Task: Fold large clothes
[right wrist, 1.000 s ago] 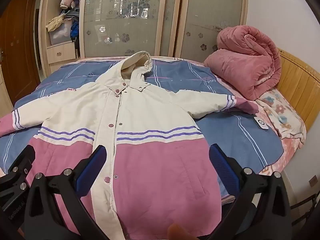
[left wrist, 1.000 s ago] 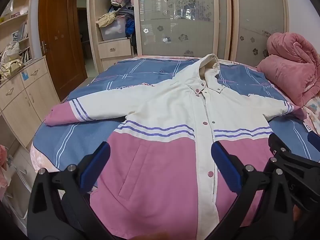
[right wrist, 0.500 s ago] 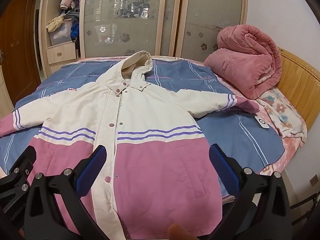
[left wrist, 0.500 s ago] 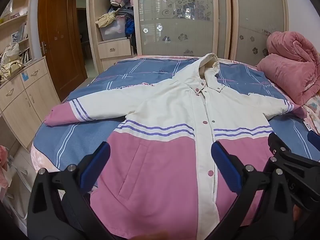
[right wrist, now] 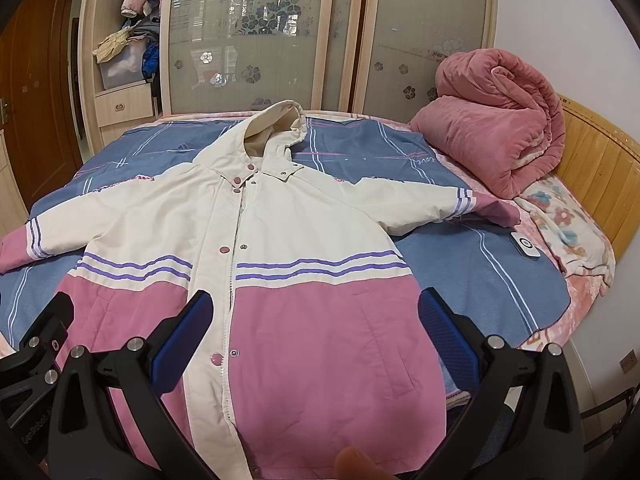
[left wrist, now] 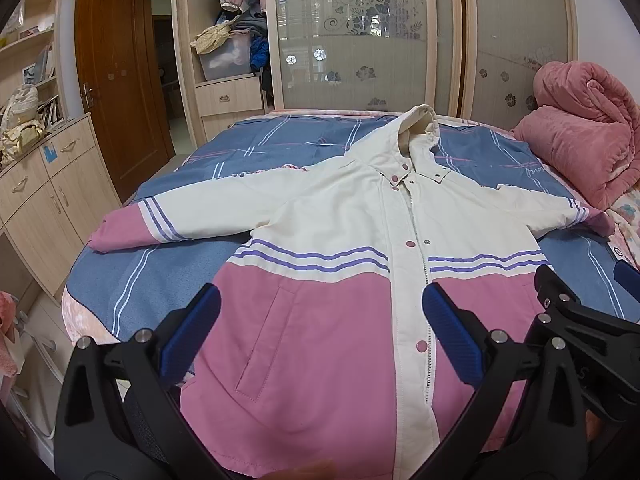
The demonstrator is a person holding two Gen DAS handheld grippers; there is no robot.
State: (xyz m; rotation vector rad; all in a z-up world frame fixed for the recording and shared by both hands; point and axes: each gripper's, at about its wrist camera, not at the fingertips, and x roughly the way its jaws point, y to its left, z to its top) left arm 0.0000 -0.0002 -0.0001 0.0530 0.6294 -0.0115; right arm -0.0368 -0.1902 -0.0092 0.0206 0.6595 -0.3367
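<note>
On the bed (left wrist: 168, 272), the hooded jacket (left wrist: 328, 264) lies flat, front up, cream top, pink bottom, sleeves spread out both ways, hood toward the wardrobe (left wrist: 360, 40). Rolled pink quilt (right wrist: 496, 136) sits at the far right corner, near the right sleeve cuff, not touching it as far as I can tell. Small white remote-like gadget (right wrist: 526, 246) on the blue cover just beside that cuff. Left gripper (left wrist: 320, 328) over the hem, jaws wide apart, nothing between them. Right gripper (right wrist: 312, 324) same deal — jaws released, hem below. They're side by side; each one shows in the other's cam. Bare blue cover both sides of the jacket body. Cabinet w/ drawers (left wrist: 52, 192) close off the bed's left edge, wood headboard (right wrist: 600, 160) on the right. Writing: "love" on the cover near the quilt, "GenRobot" partly legible on the left gripper's body in the right cam.
</note>
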